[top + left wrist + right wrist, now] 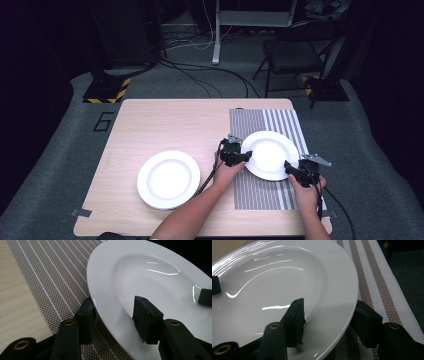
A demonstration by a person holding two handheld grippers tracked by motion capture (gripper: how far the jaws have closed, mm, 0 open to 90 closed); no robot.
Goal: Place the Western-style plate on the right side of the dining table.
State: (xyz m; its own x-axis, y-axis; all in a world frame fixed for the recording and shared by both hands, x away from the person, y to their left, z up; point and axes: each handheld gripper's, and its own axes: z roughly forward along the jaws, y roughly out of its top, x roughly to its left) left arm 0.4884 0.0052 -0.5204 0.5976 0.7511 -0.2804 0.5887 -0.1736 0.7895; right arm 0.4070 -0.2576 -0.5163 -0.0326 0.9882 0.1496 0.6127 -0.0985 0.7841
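On the striped placemat (267, 192), I hold one white plate (270, 154) by its rim from both sides.

My left gripper (239, 156) straddles the plate's left edge — one finger (147, 318) lies over the rim, reaching toward the bowl, the other (86, 320) sits outside and below the edge, over the mat; the jaws stand at a middling width, and I cannot tell whether the pads actually press. My right gripper (292, 169) does the same at the near right edge — one finger (294, 321) on the upper face of the rim, the other (367, 326) outside and under it. Here too the gap is moderate and the pressing is unclear. A second white plate (168, 179) rests on the bare wooden table (150, 125), well apart to my left.
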